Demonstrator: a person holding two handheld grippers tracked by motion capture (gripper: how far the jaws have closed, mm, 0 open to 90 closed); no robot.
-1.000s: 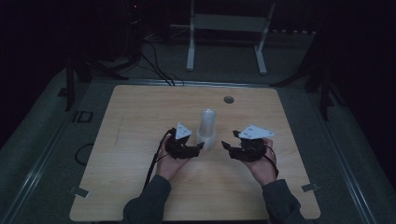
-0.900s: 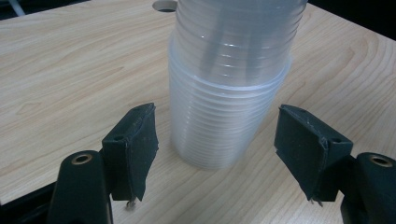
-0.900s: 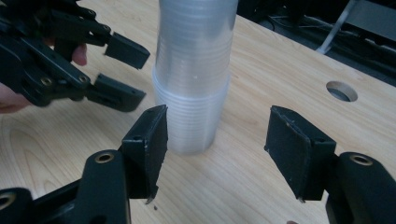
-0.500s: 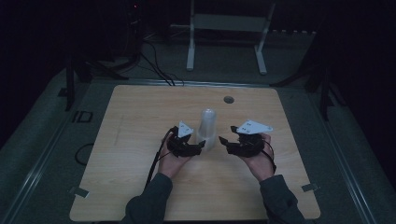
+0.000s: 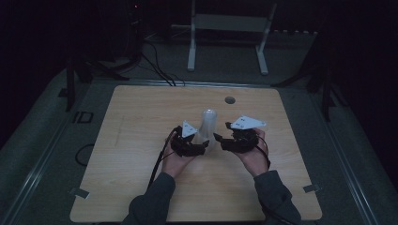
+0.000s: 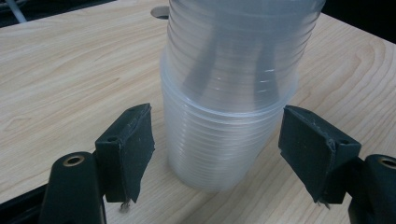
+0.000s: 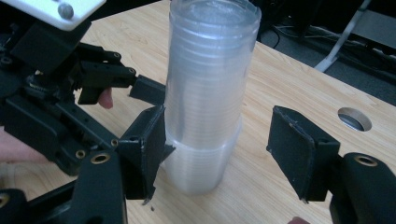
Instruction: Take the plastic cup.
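The left claw (image 6: 215,154) has just been opening; its pads now stand clear of the cup stack (image 6: 233,93) on the tabletop (image 6: 70,70), which it has likely released. The right claw (image 7: 219,154) also gapes empty around it.

No readable text anywhere I can see. Marks by the table's (image 5: 141,140) left edge are too dark and blurred to make out.

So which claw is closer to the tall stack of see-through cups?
Left. The left claw has the cup stack between its open jaws, not touching. The right claw sits a little farther back, jaws open toward it.
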